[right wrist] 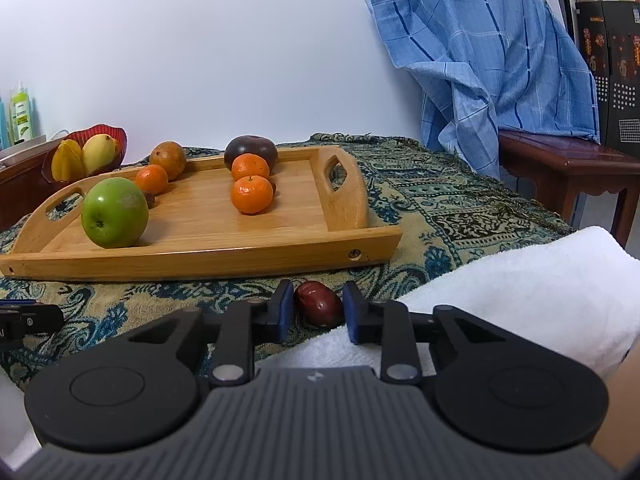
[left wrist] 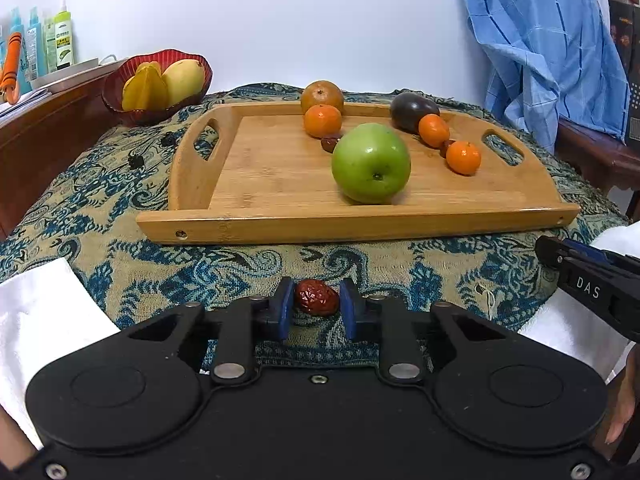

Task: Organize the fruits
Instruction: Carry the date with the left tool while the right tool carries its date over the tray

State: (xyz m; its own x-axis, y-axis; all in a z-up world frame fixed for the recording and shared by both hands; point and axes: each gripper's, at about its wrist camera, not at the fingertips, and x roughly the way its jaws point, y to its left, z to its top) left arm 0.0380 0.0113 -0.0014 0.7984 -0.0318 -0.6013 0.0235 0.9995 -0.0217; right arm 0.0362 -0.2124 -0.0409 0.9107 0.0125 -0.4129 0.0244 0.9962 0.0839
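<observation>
A wooden tray (left wrist: 280, 184) (right wrist: 200, 236) lies on the patterned cloth. On it are a green apple (left wrist: 371, 163) (right wrist: 115, 213), several small oranges (left wrist: 322, 121) (right wrist: 252, 194), a brown round fruit (left wrist: 322, 95), a dark purple fruit (left wrist: 412, 111) (right wrist: 251, 151) and small red dates (left wrist: 330, 144). My left gripper (left wrist: 316, 307) is shut on a wrinkled red date (left wrist: 317, 302) just above the cloth, in front of the tray. My right gripper (right wrist: 318, 307) is shut on a smooth red date (right wrist: 320, 303) near the tray's front right corner.
A red bowl (left wrist: 156, 88) (right wrist: 86, 156) with a starfruit and a mango stands at the back left. White towels (left wrist: 44, 320) (right wrist: 520, 280) lie at the near edges. Bottles (left wrist: 40, 40) stand far left. A chair with blue cloth (right wrist: 500, 68) stands at the right.
</observation>
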